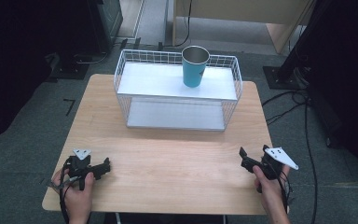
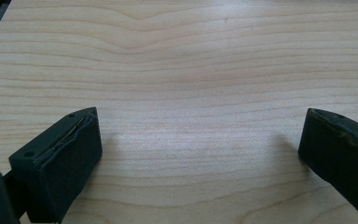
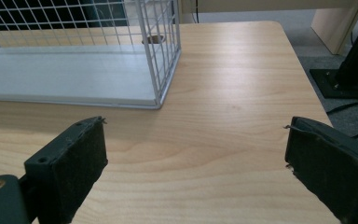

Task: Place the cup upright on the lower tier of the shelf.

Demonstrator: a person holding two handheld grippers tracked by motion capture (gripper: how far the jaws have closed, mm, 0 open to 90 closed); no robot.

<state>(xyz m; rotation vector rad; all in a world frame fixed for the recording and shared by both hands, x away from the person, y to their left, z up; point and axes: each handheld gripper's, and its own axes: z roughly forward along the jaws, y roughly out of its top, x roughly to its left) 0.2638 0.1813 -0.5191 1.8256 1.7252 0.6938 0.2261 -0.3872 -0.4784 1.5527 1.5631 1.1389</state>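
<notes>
**Both grippers parked low, cup waiting up on the rack**

Here we are at the near edge of the table (image 1: 168,163), and both hands rest there. The left gripper (image 1: 106,165) lies down at the near left corner, jaws spread wide with nothing but bare wood between them, as the left gripper view confirms. Over on the right, the right gripper (image 1: 243,156) sits near the table's right edge, jaws likewise wide apart and empty, aimed toward the wire rack (image 1: 177,91).

And there's the likely prize: the blue cup (image 1: 195,66), upright on the rack's upper shelf, toward the back right, well apart from either gripper. Standing open-mouthed like that, it looks easy to take by its wall from the front.

In the right gripper view the rack's corner (image 3: 161,56) shows, with its top cut off, so the cup is out of frame. Whether the cup holds anything can't be told; its inside reads as plain metal.
</notes>
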